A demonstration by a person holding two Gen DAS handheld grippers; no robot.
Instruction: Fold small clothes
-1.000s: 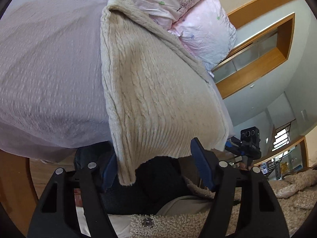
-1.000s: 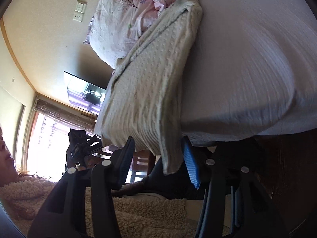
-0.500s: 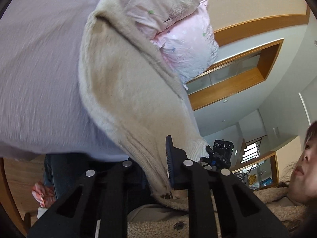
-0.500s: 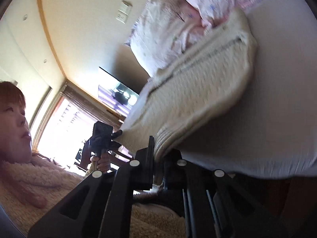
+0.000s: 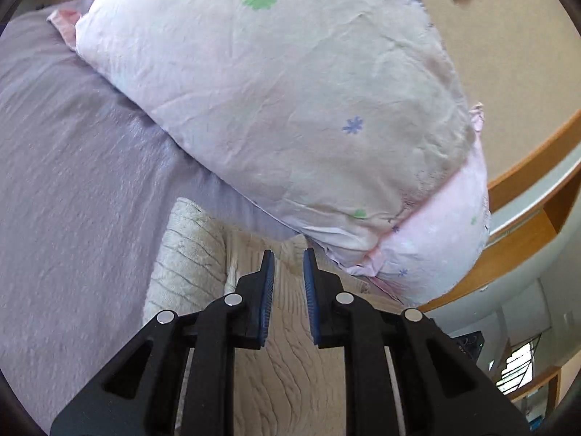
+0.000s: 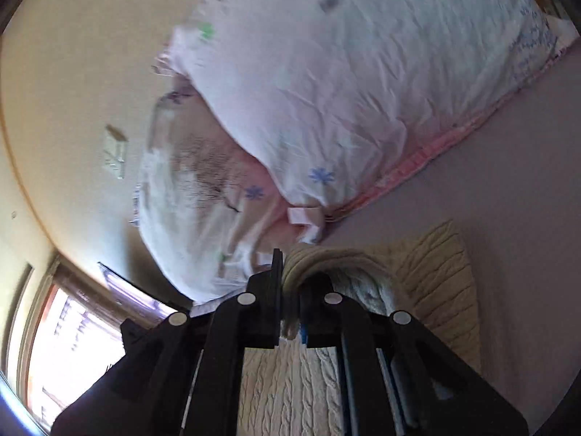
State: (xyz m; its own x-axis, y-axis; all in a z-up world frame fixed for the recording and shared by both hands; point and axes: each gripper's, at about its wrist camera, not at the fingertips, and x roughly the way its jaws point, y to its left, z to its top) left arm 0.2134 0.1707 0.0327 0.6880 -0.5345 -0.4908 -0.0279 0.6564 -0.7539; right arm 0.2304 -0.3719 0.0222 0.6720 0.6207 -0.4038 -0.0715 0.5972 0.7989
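Left wrist view: floral pillows (image 5: 290, 109) loom close ahead on the lavender bedspread (image 5: 72, 181). The left gripper (image 5: 288, 258), jaws now apart, hovers over the cream sweater (image 5: 290, 381), having let go. Right wrist view: the right gripper (image 6: 288, 272) stays clamped on the sweater's (image 6: 435, 272) folded edge beside the pillows (image 6: 345, 91).

We see a lavender bed (image 5: 72, 189), two floral pillows (image 5: 290, 101), a beige wall (image 6: 72, 72) with a switch (image 6: 116, 152), and a bright window (image 6: 76, 330).
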